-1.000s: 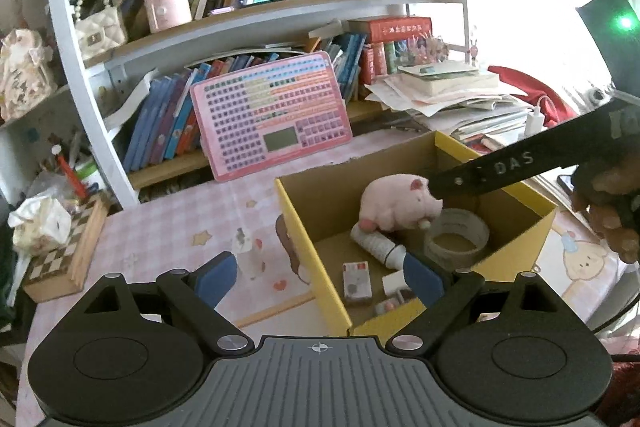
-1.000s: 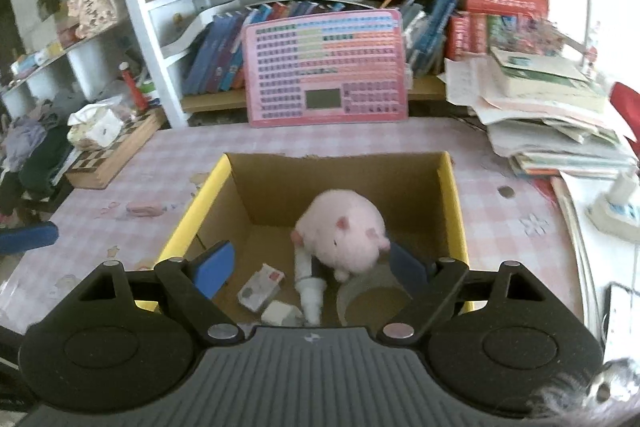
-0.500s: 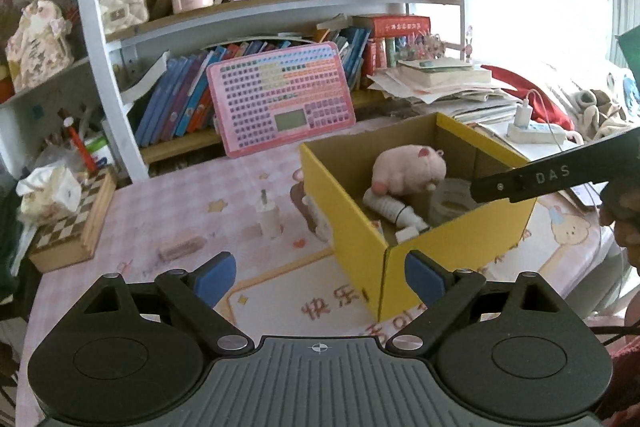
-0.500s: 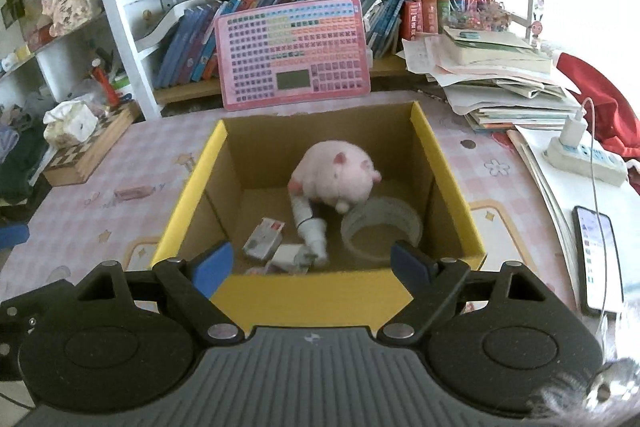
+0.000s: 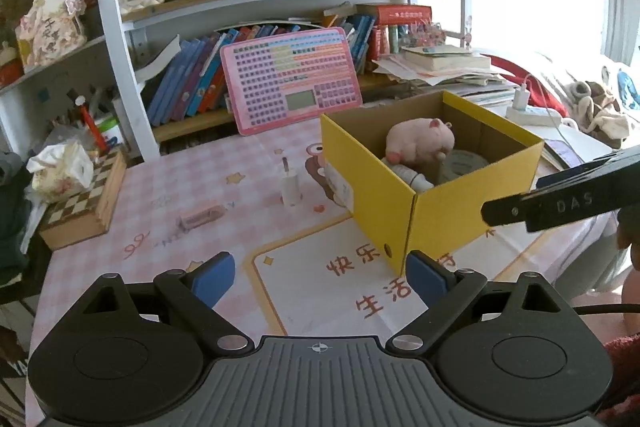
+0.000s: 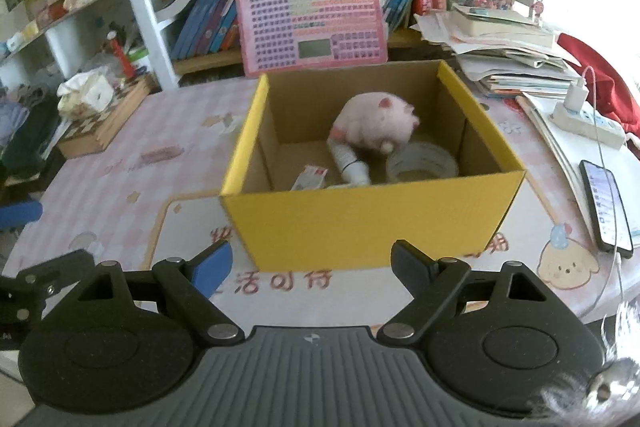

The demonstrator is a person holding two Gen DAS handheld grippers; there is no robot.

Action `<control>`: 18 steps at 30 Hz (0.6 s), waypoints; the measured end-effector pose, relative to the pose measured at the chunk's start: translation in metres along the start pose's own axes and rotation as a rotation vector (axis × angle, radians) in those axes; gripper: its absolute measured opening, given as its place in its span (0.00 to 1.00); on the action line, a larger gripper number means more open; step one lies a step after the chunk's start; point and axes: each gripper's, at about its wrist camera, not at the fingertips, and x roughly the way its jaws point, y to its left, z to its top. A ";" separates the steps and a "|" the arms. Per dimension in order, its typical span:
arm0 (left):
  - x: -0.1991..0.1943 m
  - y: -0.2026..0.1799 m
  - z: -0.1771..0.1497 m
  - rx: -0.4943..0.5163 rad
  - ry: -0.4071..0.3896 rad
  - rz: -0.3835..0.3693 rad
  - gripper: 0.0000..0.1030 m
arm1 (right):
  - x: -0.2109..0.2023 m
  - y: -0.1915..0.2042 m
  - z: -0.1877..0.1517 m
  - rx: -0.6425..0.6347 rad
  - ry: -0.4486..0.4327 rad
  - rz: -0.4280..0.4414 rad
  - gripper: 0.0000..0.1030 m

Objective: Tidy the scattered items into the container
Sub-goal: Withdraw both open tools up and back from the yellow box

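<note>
Item, far left: a small flat pink piece (image 5: 201,217) is lying loose on the checked tablecloth (image 5: 168,187), long axis running roughly left to right; what it is you cannot be sure of at this size.

Item, next right: a small upright bottle (image 5: 290,187) is standing just beside the box.

Item: your left gripper (image 5: 319,277) is hanging over the table with jaws spread and nothing between them. Both loose pieces are lying ahead of it and slightly left, so this hand is sitting nearer to them.

Item: yellow cardboard box (image 6: 360,219) is holding a pink plush pig (image 6: 376,125), a white tube (image 6: 350,163), a tape roll (image 6: 422,165) and a small packet (image 6: 310,177).

Item, right: your right gripper (image 6: 311,267) is facing the box wall, jaws likewise apart and empty.
</note>
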 end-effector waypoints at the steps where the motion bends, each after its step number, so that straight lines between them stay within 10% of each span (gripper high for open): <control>1: -0.001 0.001 -0.002 0.002 0.001 -0.003 0.92 | 0.000 0.005 -0.003 -0.005 0.002 0.001 0.84; 18: -0.026 0.041 -0.034 -0.028 0.035 0.013 0.93 | 0.009 0.075 -0.028 -0.072 0.048 0.059 0.84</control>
